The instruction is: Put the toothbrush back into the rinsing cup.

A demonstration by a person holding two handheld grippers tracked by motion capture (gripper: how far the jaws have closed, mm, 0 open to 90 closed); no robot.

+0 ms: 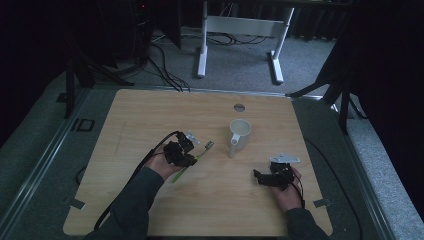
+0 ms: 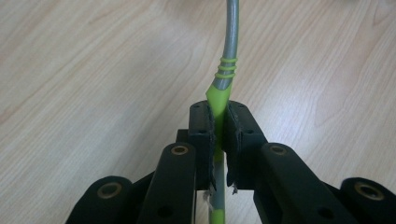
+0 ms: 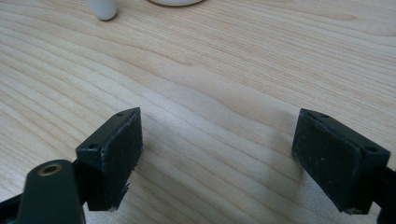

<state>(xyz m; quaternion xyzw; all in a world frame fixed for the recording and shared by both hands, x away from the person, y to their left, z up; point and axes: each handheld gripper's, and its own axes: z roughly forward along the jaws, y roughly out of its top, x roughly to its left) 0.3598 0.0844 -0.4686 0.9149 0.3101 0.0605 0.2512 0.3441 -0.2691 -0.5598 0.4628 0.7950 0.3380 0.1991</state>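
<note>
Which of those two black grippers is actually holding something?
The left gripper: its jaws are clamped on the green handle of a utensil. The right gripper has its jaws wide apart over bare table, holding nothing.

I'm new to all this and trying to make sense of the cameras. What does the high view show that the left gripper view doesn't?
High view alone: the white mug, the open right gripper, the table's edges and the floor beyond.

Left gripper view alone: close detail, with the green handle of the utensil pinched between the pads and ridged rings where it meets the grey stem.

Both: the left gripper, shut on the utensil, and the wooden tabletop.
</note>
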